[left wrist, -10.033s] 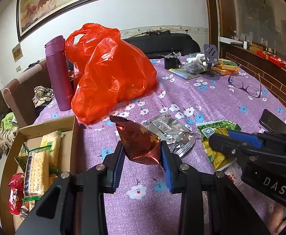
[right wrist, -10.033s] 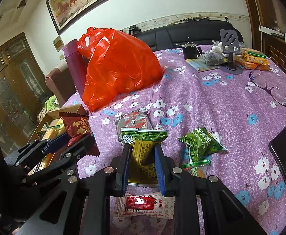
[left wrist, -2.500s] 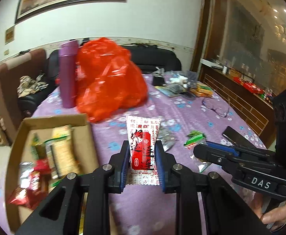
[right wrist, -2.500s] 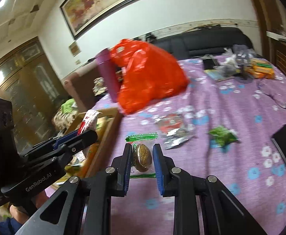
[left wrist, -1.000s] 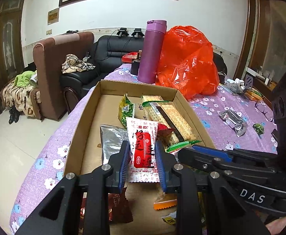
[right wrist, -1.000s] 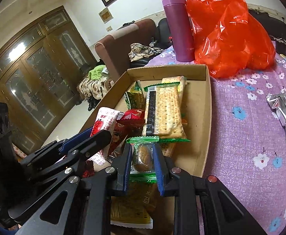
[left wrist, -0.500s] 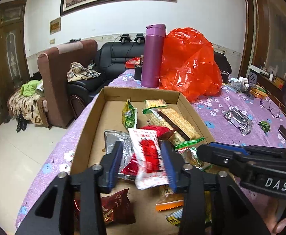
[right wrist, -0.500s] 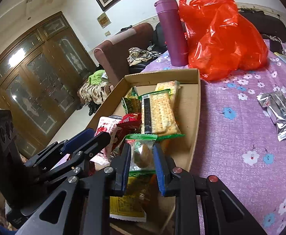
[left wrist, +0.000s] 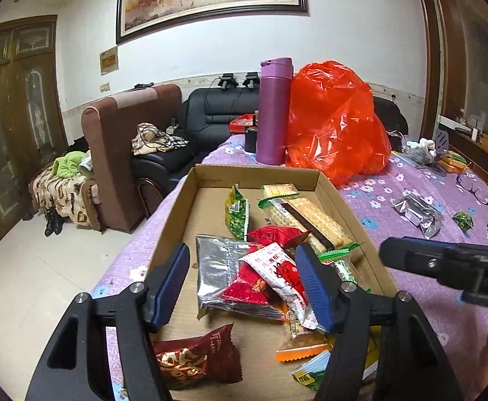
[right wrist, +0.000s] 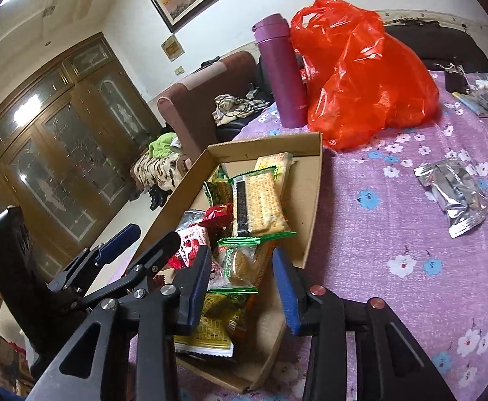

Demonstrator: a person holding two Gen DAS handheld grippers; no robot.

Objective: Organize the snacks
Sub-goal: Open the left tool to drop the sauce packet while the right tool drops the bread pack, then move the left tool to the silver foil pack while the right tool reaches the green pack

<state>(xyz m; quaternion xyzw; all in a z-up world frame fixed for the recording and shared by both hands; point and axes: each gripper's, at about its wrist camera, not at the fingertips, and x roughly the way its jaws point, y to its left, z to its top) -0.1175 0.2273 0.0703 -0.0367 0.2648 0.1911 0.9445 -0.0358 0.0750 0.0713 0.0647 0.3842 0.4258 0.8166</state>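
1. Snacks fill the near half of a shallow cardboard box [left wrist: 330, 187] that sits at the left edge of a table under a purple flowered cloth [left wrist: 411, 197].
2. The left gripper [left wrist: 249, 277] hangs over the box with its jaws spread wide; they have just been opening, and nothing is pinched between them.
3. A white-and-red snack packet [left wrist: 279, 272] lies loose on the pile, its near end close beside the right blue pad; whether it touches the pad I cannot tell.
4. Under that packet lie a silver foil packet [left wrist: 215, 264] and a red wrapper [left wrist: 274, 235]; a dark red packet [left wrist: 193, 357] lies nearer, on the box floor.
5. The right gripper [right wrist: 242, 274] is over the near right corner of the box, jaws parted and just opened further.
6. A clear green-edged packet holding a brown pastry [right wrist: 238, 262] sits between its pads, apart from both, resting on the other snacks.
7. A long cracker pack [right wrist: 259, 204] lies farther back along the box's right side, with a small green packet [left wrist: 237, 212] standing to its left.
8. Beyond the far end of the box stand a purple flask [left wrist: 274, 110] and, just right of it, a bulging red plastic bag [left wrist: 337, 120].
9. Out on the cloth to the right lie a silver foil pouch [right wrist: 454, 193], a small green wrapper [left wrist: 463, 221] and a pair of glasses [left wrist: 474, 187].
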